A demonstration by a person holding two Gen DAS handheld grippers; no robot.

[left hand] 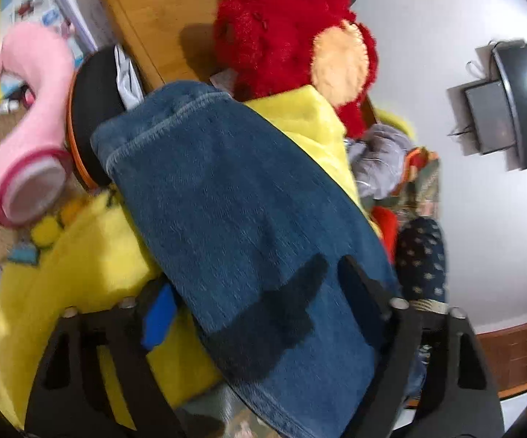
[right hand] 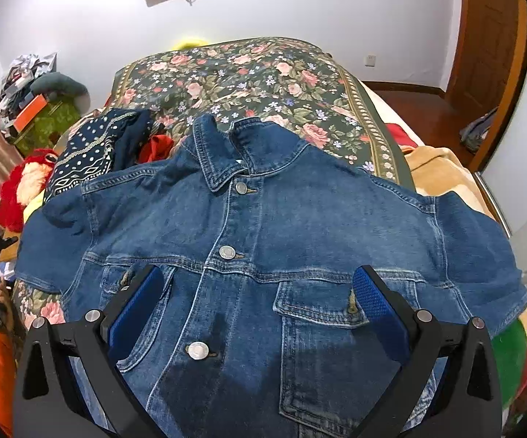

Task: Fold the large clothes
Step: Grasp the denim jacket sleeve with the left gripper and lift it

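Both of your jaws stand spread wide: your left gripper (left hand: 252, 314) straddles a sleeve (left hand: 234, 219) of the denim jacket (right hand: 263, 255), with denim lying between the fingers, though you cannot tell whether either pad presses it; your right gripper (right hand: 259, 292) hangs apart above the chest of the jacket, clasping nothing. That jacket lies buttoned, front up, across the near half of the floral bedspread (right hand: 245, 73). At far left in the right wrist view, a green box (right hand: 50, 120) holds heaped things too small to make out. The left wrist view is blurred; a pink plush (left hand: 19, 109), yellow fabric (left hand: 92, 266) and red plush toy (left hand: 292, 36) crowd it. No writing is readable anywhere.
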